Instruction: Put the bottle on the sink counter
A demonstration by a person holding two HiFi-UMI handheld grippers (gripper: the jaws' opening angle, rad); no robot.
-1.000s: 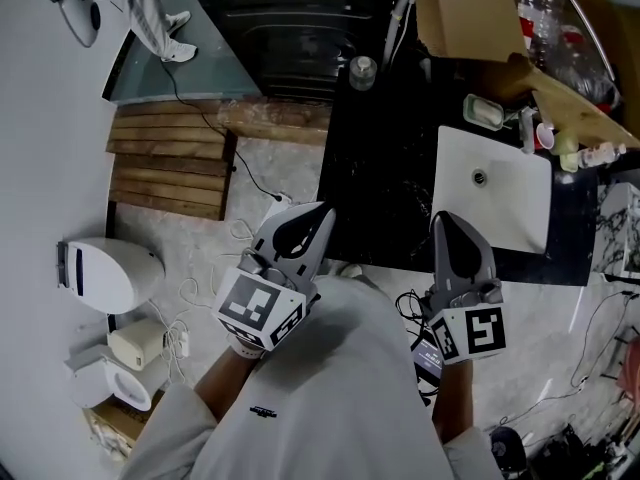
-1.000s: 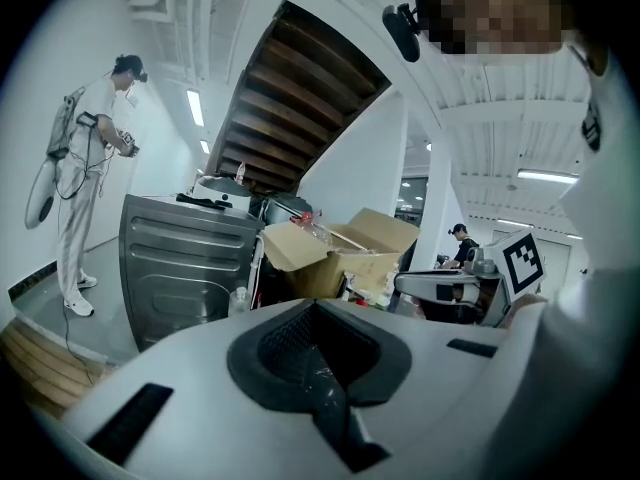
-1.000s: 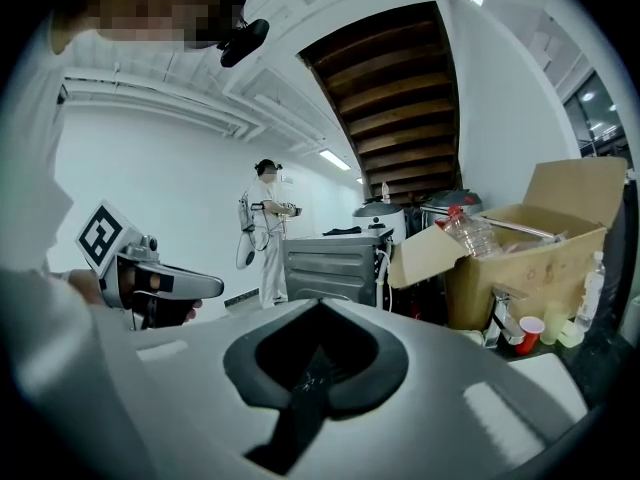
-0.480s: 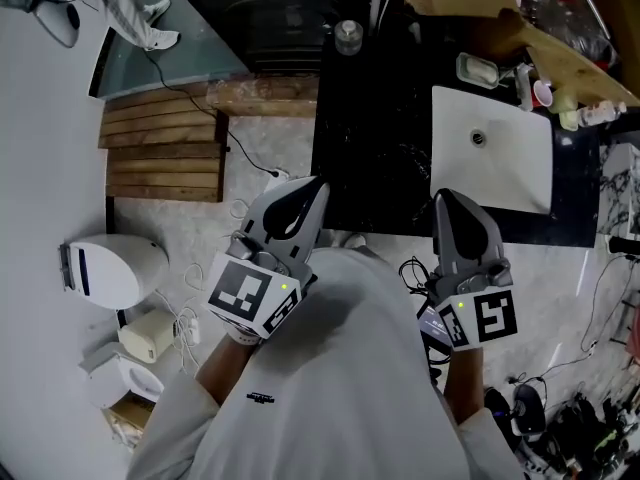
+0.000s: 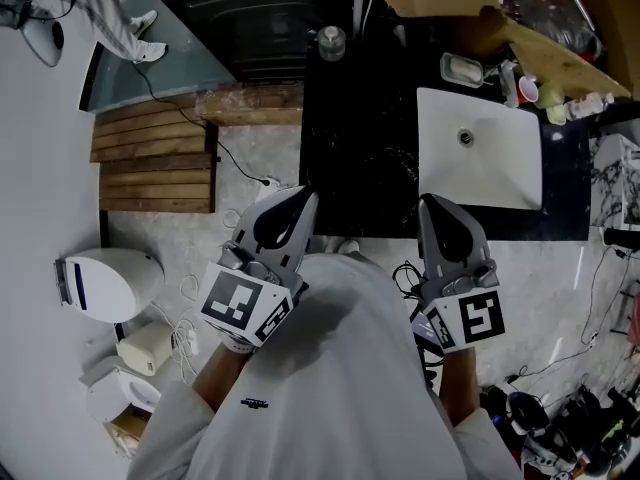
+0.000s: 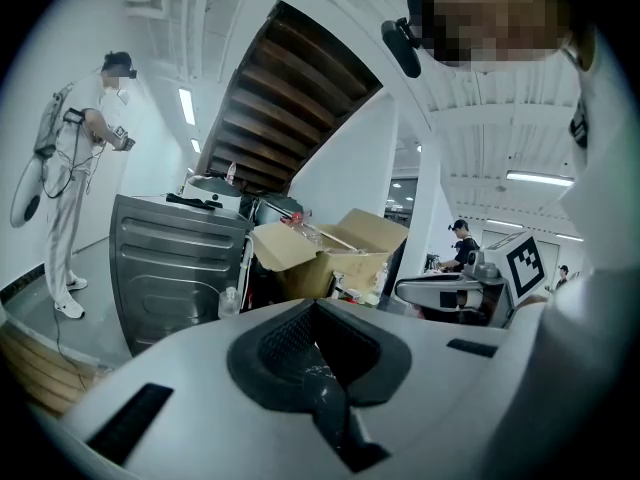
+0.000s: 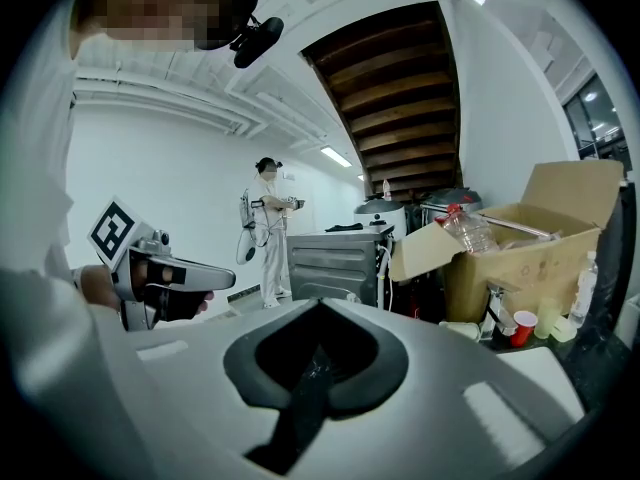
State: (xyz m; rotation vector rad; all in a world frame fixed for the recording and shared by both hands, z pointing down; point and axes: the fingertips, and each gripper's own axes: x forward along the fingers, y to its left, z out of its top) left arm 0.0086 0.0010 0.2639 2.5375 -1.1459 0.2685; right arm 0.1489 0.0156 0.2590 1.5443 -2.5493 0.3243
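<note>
At the far-left corner of the dark sink counter (image 5: pixel 370 148), 1 clear bottle (image 5: pixel 331 43) is standing upright. It is standing beside the grey ribbed appliance (image 6: pixel 170 258) and well apart from both grippers. 1 more bottle, the red-capped bottle (image 7: pixel 467 230), is lying tilted in the open cardboard box (image 7: pixel 540 258) at the back of the counter. The white basin (image 5: pixel 505 173) is occupying the right half of the counter. A red cup (image 5: pixel 527 90) and a small dish (image 5: pixel 462 68) are sitting along its far rim.

In the head view, the left gripper (image 5: pixel 306 200) is showing over the near-left corner of the counter. Its 2 jaws are resting fully together, pad against pad, and are carrying nothing. The right gripper (image 5: pixel 433 208) is showing over the same near edge, close to the near-left corner of the basin. Its 2 jaws are likewise pressing against each other with nothing between them. Both grippers are pointing toward the back of the counter, roughly parallel, with the person's torso showing between and below them. Each gripper view is also showing the other gripper out to its side, held in a hand.

On the floor to the left of the counter, wooden slats (image 5: pixel 150 163) are lying flat. A white rounded unit (image 5: pixel 110 283) is standing nearer the person, and loose cables (image 5: pixel 255 183) are trailing between them. Another person (image 6: pixel 75 183) is standing beyond the appliance.
</note>
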